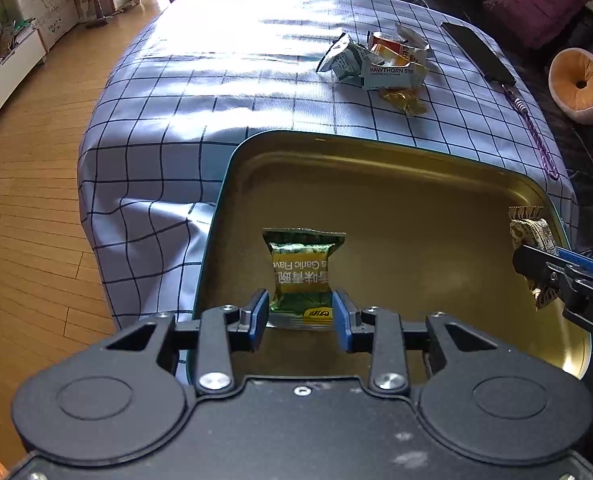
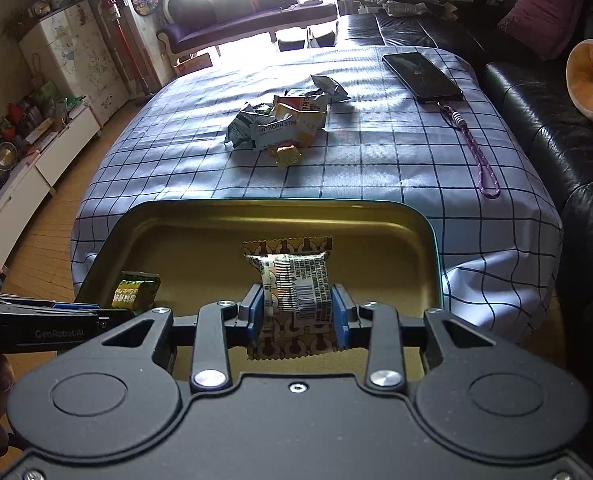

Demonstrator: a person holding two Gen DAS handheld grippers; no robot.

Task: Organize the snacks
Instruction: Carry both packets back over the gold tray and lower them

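Checked blue-and-white tablecloth [image 1: 216,100] stretching ahead of both grippers, glaring white at the far end under the window light. Wooden floor [image 1: 36,200] off to the left of the left gripper [image 1: 300,312], low white cabinet [image 2: 36,176] along that wall. Black leather sofa [image 2: 536,120] to the right of the right gripper [image 2: 298,312], carrying one purple cushion [image 2: 544,12] and one round orange cushion [image 2: 592,80].

Right below both grippers: one open tin [image 1: 376,152], gold inside, teal rim. Two grippers, two packets. Left one closed on a green garlic-flavour packet [image 1: 302,268], blue pads against both its sides, held over the left part of the tin. Right one clamped on a brown patterned packet [image 2: 296,280], barcode side up, over the right part of the tin.

Further ahead, beyond the tin's far rim: one loose pile of snack packets [image 1: 376,64] on the cloth, one marked hawthorn, one small yellow sweet at its near edge. Exact count of the pile hard to give, with the wrappers crumpled and overlapping. Ahead and to the right: one dark phone [image 2: 420,76], one purple braided strap [image 2: 476,152] trailing from it towards the grippers.

Near rim of the tin hidden under the gripper bodies. Seen from the left wrist, right gripper cut off at the frame edge. Whether either packet touches the tin floor: cannot tell.
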